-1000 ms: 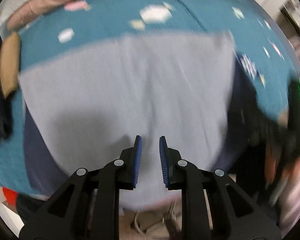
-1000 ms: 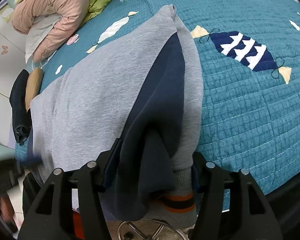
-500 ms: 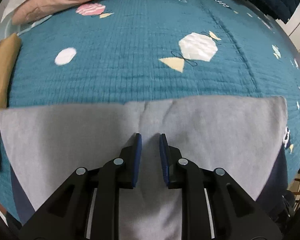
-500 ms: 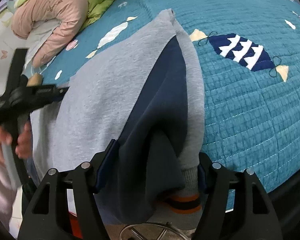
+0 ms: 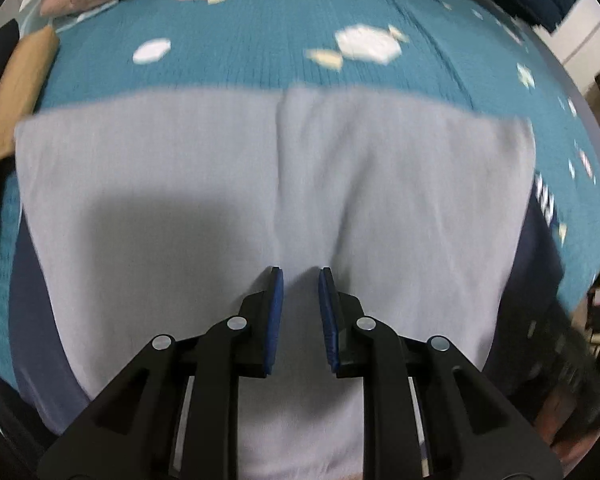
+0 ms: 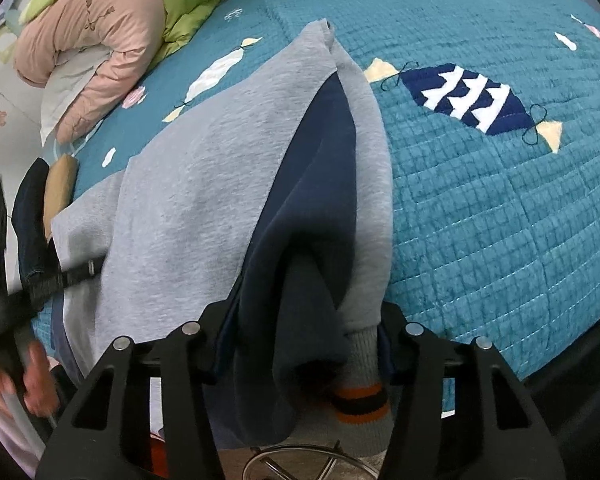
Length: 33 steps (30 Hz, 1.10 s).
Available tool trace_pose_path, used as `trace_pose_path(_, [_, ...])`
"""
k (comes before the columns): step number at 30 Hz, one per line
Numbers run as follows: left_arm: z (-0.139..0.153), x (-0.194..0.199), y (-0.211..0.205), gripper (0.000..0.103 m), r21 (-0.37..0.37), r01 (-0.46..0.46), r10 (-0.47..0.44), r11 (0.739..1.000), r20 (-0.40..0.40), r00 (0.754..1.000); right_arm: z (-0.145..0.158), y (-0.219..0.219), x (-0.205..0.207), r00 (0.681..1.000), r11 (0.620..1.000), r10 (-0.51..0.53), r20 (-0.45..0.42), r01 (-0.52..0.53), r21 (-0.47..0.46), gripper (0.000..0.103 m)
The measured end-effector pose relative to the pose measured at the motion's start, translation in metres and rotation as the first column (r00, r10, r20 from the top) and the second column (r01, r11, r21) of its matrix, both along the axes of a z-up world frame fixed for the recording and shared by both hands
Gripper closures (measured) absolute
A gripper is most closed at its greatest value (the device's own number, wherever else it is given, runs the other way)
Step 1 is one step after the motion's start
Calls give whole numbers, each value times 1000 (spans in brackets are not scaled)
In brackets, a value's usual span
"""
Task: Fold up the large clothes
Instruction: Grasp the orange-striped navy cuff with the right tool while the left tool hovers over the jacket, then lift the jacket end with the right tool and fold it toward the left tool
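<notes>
Sweatshirt (image 5: pixel 380 200), grey with navy sleeves, lies spread on the teal quilt (image 6: pixel 480 200) so I can fold it flat. My right gripper (image 6: pixel 300 336) is closing around the bunched sleeve and striped cuff (image 6: pixel 360 396) at the bed's edge; my left gripper (image 5: pixel 299 300) hovers over the grey panel, fingers narrowly apart, empty.

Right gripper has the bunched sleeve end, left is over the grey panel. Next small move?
Probably finish closing the right gripper: its jaws are closing around the bunched navy and grey sleeve with the striped cuff hanging below. The left gripper holds nothing above the flat grey sweatshirt, so the fold likely waits on that grip.
</notes>
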<state>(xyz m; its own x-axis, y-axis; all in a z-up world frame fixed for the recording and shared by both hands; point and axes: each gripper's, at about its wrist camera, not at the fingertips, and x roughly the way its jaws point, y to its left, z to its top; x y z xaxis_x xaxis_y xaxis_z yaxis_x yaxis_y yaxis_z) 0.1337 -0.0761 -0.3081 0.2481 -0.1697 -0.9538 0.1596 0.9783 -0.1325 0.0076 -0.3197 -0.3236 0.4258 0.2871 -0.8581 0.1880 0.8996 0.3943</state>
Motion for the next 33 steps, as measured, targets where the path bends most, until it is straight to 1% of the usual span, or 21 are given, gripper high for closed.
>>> trace_pose_path(3, [0,-38,-2,85,59,53,-56,997,41,998,-1,-2,0,1000,1000,11,-11,-11,24,52])
trace_pose_path(5, [-1,-53,0,85,67,52,-54,996,21,998,-4,-4,3,999,998,31,-33,-29,57,47])
trace_pose_path(6, [-2,-62,2,85,66,47,-46,997,-8,999,-6,-4,5,998,996,47,-47,-43,80,44])
trace_pose_path(7, [-1,-70,3,85,74,47,-47,996,-6,999,-6,-4,6,997,994,59,-53,-54,97,41])
trace_pose_path(10, [-3,-83,4,85,85,61,-61,995,0,998,-6,-5,5,997,993,55,-52,-49,103,41])
trace_pose_path(13, [-5,-85,6,85,81,58,-58,995,0,998,0,4,0,999,999,34,-35,-34,-2,55])
trace_pose_path(14, [-6,-85,6,85,82,59,-59,995,2,998,3,7,-2,999,999,31,-25,-32,-32,63])
trace_pose_path(15, [-8,-85,6,85,84,59,-60,995,9,998,6,8,-4,1000,998,26,-16,-27,-53,67])
trace_pose_path(16, [-8,-87,7,85,86,62,-63,994,15,998,8,8,-5,1000,998,21,-7,-21,-63,74])
trace_pose_path(17, [-9,-87,6,85,91,65,-67,994,22,998,12,9,-8,1000,998,16,10,-16,-55,80])
trace_pose_path(20, [-10,-88,4,85,98,69,-73,993,32,997,30,16,-14,999,998,6,54,-3,-61,83])
trace_pose_path(22, [-11,-91,6,85,86,66,-69,994,35,997,43,20,-18,996,999,4,87,-2,-33,84])
trace_pose_path(24, [-11,-94,9,85,77,66,-69,995,42,997,66,31,-23,990,1000,11,138,-12,4,84])
trace_pose_path(27, [-12,-98,13,85,65,66,-69,996,50,996,99,54,-27,976,997,68,208,-71,5,84])
trace_pose_path(30, [-14,-101,20,85,32,69,-71,997,61,996,126,80,-30,959,992,126,255,-129,-4,84])
trace_pose_path(33, [-16,-105,26,85,2,85,-85,996,91,992,143,107,-26,946,983,179,270,-183,-10,84])
